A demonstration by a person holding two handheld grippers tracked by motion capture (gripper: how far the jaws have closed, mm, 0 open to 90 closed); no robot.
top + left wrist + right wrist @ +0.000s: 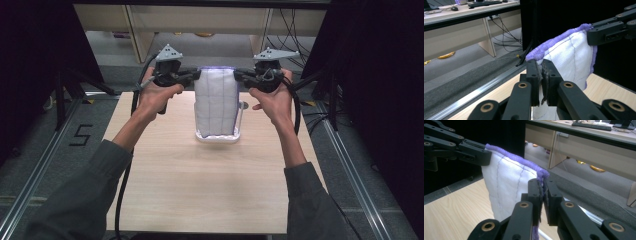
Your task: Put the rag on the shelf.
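Left gripper (196,76) is clamped on the top left corner of the cloth (215,102); in the left gripper view its jaws are pressed together w/ the purple hem and white fabric pinched between them (542,80). Right gripper (237,76) does the same at the top right corner, jaws tight on the hem in its own view (542,195). Each view also shows the other gripper biting the far corner.

Key relation: the cloth hangs straight down from the two grippers, top edge stretched level between them, long axis vertical. It's a white quilted cloth w/ purple trim, held up at the far middle of the table (210,195). Both hands are at about equal height and equally near, one per corner, so neither leads.

Directly under it sits a white rack (235,135), low tray w/ a thin upright frame showing at the cloth's right side. The bottom edge of the cloth reaches the rack's base; touching or just above, can't tell. Likely next: lower or drape the cloth onto the rack, keeping the top edge level so it doesn't snag the frame.

Around: bare wood tabletop nearer the person, nothing else on it. Beyond the table, floor, desk legs, cables; well apart, not in the way.
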